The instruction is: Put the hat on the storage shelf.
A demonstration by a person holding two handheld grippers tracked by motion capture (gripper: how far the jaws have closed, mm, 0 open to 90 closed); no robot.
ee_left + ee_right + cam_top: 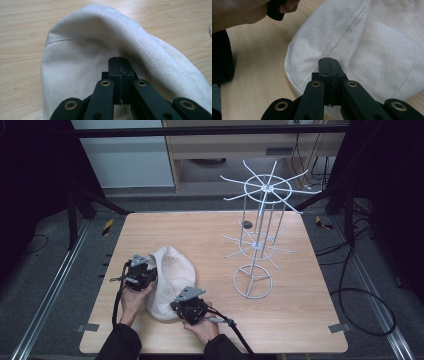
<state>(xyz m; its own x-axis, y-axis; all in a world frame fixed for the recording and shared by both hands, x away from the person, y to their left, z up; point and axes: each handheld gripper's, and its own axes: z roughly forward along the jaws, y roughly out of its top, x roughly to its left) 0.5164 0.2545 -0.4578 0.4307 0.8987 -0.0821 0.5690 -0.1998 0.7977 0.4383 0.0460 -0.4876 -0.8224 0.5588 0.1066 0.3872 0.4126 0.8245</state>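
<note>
Both forearms come in from the bottom of the high view, each hand wrapped round a gripper low on the bench (300,285). The left gripper (148,265) sits at the left edge of a white cloth hat (172,280), its jaws pressed together over the fabric; whether cloth is pinched between them, I cannot tell. The right gripper (185,301) rests at the hat's lower right rim, jaws likewise closed. A white wire rack (260,235) stands apart, right of centre.
</note>
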